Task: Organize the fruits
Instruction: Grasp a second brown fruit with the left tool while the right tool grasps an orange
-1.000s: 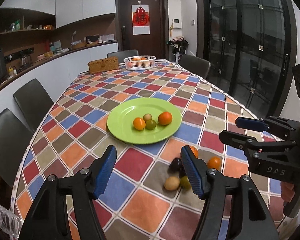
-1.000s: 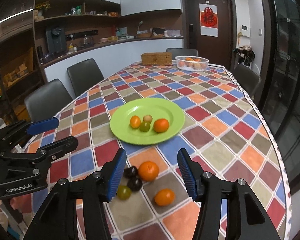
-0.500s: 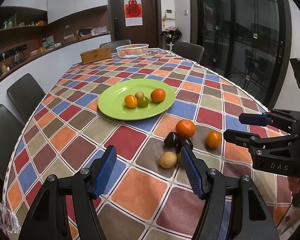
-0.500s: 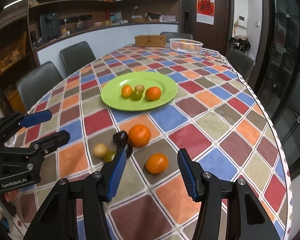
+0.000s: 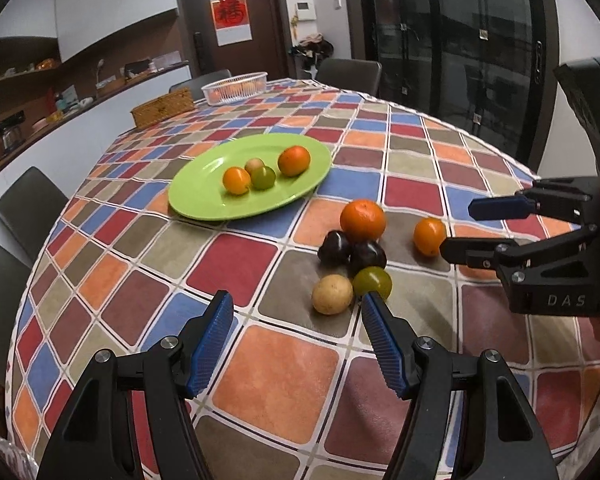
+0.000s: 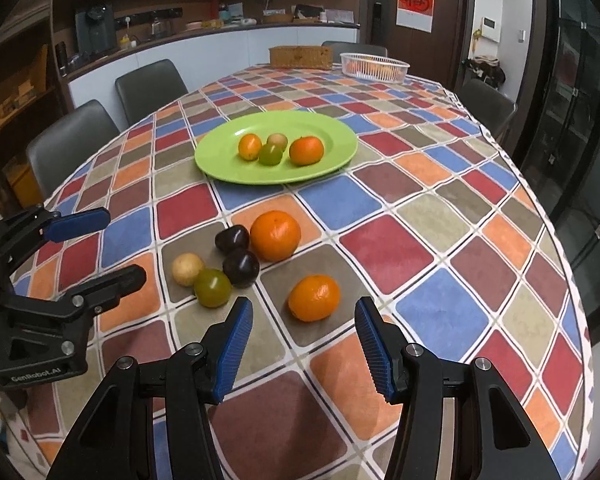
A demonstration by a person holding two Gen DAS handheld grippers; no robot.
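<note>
A green plate (image 5: pixel 204 200) (image 6: pixel 220 160) on the checked tablecloth holds several small fruits: two orange, one green, one tan. Nearer me lies a loose cluster: a big orange (image 5: pixel 362 220) (image 6: pixel 275 235), two dark plums (image 5: pixel 334 247) (image 6: pixel 232 239), a green fruit (image 5: pixel 373 282) (image 6: pixel 213 287) and a tan one (image 5: pixel 332 294) (image 6: pixel 187 269). A small orange (image 5: pixel 430 236) (image 6: pixel 314 297) lies apart. My left gripper (image 5: pixel 298 320) hangs open just short of the tan fruit, with nothing between its fingers. My right gripper (image 6: pixel 302 322) hangs open just short of the small orange.
A white basket (image 5: pixel 236 87) (image 6: pixel 374 66) of oranges and a wicker box (image 5: pixel 162 107) (image 6: pixel 300 57) stand at the table's far end. Dark chairs (image 6: pixel 150 86) line the sides. The table's edge (image 6: pixel 572 280) runs close on the right.
Both grippers have sunk toward the table and tilted, so the loose fruits have come out from behind the fingers and look larger. Neither jaw has opened or shut.
</note>
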